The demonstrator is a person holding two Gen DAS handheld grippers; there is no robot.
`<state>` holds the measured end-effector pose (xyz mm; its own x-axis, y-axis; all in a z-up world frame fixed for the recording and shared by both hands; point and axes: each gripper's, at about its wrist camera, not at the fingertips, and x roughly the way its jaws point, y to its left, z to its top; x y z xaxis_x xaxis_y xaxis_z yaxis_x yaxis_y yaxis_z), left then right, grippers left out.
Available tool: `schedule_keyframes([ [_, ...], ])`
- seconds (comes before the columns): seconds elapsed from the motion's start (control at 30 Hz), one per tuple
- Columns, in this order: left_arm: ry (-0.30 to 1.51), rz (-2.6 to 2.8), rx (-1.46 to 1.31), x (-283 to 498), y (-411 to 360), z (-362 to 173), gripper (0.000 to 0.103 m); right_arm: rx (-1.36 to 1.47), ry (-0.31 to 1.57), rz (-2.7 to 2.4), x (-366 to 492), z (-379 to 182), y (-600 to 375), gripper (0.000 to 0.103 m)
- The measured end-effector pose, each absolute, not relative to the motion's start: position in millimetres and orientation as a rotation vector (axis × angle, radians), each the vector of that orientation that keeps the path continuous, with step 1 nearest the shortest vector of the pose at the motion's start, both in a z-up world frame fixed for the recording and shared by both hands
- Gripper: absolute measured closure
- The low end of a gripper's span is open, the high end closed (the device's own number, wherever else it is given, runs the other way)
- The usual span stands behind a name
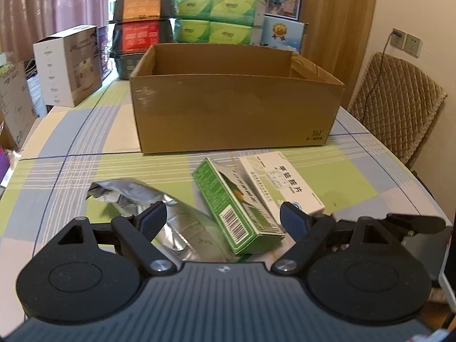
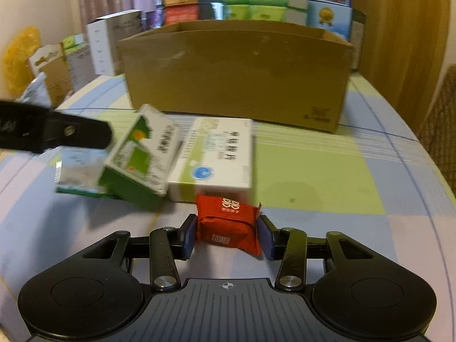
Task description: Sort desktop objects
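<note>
1. Left wrist view: left gripper gapes wide, empty, straddling the green carton leaning on the foil pouch. Closing could snag both.
2. Right wrist view: right gripper pinches the red packet near the white medicine box; soft wrap might slip before the cardboard box.

Right gripper clamped red packet between pads. White box, tilted green box just beyond; cardboard box behind.
</note>
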<state>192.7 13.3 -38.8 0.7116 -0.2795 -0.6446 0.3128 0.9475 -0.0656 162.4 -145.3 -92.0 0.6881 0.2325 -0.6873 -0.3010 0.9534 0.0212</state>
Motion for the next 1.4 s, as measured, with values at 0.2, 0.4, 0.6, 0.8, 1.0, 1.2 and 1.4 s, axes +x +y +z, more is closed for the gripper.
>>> schedule_keyframes([
  [0.2,0.714,-0.363,0.089,198,-2,-45,0.019,-0.067,0.759,0.239,167,-91,-162,0.060],
  [0.4,0.747,-0.389,0.140,203,-21,-59,0.019,-0.109,0.764,0.178,164,-91,-169,0.042],
  [0.6,0.734,-0.395,0.273,200,-43,-74,0.019,-0.082,0.775,0.135,163,-91,-184,0.035],
  [0.8,0.707,-0.355,0.373,200,-56,-89,0.021,-0.058,0.771,0.118,163,-90,-192,0.032],
  [1.0,0.719,-0.330,0.333,200,-43,-87,0.038,-0.041,0.764,0.116,161,-87,-197,0.032],
  [1.2,0.763,-0.351,0.213,187,-17,-77,0.044,-0.025,0.748,0.131,157,-80,-197,0.031],
  [1.4,0.785,-0.379,0.190,166,0,-72,0.047,-0.043,0.736,0.162,152,-77,-192,0.029],
])
